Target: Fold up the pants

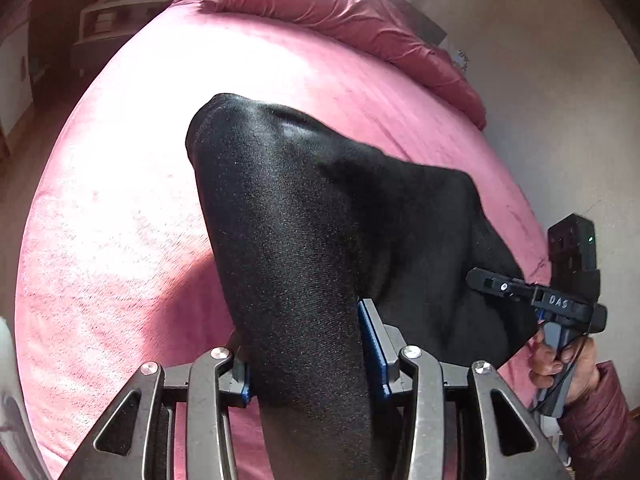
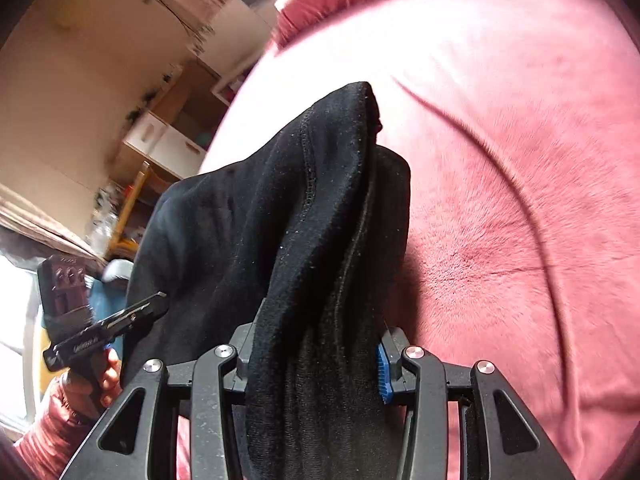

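Black pants (image 1: 312, 216) hang lifted above a pink bed (image 1: 112, 240), stretched between my two grippers. In the left wrist view, my left gripper (image 1: 304, 340) is shut on a thick bunch of the fabric, which fills the gap between its blue pads. At the right, my right gripper (image 1: 504, 288) clamps the other end of the cloth. In the right wrist view, the pants (image 2: 320, 200) rise in a folded ridge with a stitched seam, and my right gripper (image 2: 316, 348) is shut on them. My left gripper (image 2: 140, 312) grips the far edge at the left.
A bunched pink duvet (image 1: 340, 12) lies at the head of the bed. The pink cover (image 2: 500, 160) has a long crease. A hand in a maroon sleeve (image 1: 560, 364) holds the right gripper. White cabinets (image 2: 160, 140) and clutter stand beside the bed.
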`<state>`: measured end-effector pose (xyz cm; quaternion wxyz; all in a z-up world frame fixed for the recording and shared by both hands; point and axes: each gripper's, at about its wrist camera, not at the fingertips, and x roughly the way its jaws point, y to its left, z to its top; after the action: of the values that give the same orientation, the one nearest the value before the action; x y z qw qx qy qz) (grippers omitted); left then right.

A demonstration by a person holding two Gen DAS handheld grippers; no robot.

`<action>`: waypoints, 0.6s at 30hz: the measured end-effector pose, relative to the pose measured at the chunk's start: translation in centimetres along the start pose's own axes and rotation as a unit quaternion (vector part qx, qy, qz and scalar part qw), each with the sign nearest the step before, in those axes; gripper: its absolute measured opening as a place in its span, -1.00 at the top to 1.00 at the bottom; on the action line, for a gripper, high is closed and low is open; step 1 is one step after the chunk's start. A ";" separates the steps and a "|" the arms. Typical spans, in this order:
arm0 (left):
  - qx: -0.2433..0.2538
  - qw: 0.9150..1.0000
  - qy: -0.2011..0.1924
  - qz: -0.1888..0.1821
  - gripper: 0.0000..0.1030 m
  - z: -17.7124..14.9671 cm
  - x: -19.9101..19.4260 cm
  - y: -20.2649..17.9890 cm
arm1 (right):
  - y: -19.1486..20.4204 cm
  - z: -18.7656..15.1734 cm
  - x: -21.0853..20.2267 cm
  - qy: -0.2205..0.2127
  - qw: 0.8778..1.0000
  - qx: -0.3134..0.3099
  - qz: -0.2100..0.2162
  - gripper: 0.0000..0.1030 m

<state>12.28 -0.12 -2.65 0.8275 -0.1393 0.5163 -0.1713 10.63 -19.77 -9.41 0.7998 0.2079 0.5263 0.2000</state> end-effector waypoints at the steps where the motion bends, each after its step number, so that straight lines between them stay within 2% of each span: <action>1: -0.017 1.000 0.001 -0.002 0.00 -0.6 0.8 0.7 | -0.7 -0.1 0.8 0.005 1.000 0.002 -0.001 0.00; 2: -0.030 1.000 -0.003 -0.004 -0.06 -1.0 1.3 1.4 | -1.4 -0.4 1.5 0.006 1.000 0.013 0.008 -0.08; 3: -0.037 0.999 -0.009 -0.002 -0.18 -1.4 1.6 1.8 | -1.8 -0.7 1.6 -0.002 1.000 0.015 0.016 -0.09; 5: -0.056 0.998 -0.012 -0.003 -0.26 -1.9 1.8 2.2 | -1.7 -1.0 1.6 -0.012 1.000 0.011 0.016 -0.09; 8: -0.041 0.999 -0.016 0.023 -0.36 -1.8 1.3 1.8 | -1.5 -1.1 1.2 -0.008 1.000 0.013 0.010 -0.14; 10: -0.032 0.999 -0.020 0.039 -0.36 -1.6 1.0 0.8 | -0.8 -1.0 0.9 -0.007 1.000 0.007 -0.007 -0.20; 13: -0.029 0.996 -0.034 0.073 -0.35 -1.6 -0.2 0.0 | 0.3 -1.0 -0.1 -0.012 0.999 -0.001 -0.050 -0.43; 15: -0.021 0.994 -0.053 0.097 -0.36 -1.7 -1.1 -1.1 | 1.3 -1.0 -0.8 -0.021 0.997 -0.012 -0.072 -0.45; 18: -0.011 0.991 -0.072 0.108 -0.36 -2.3 -3.1 -1.3 | 2.4 -1.3 -1.6 -0.031 0.994 -0.027 -0.097 -0.45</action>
<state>8.74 -0.09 -0.58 0.8743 -0.1040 0.4697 -0.0644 8.60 -18.50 -7.32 0.8365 0.1407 0.5136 0.1289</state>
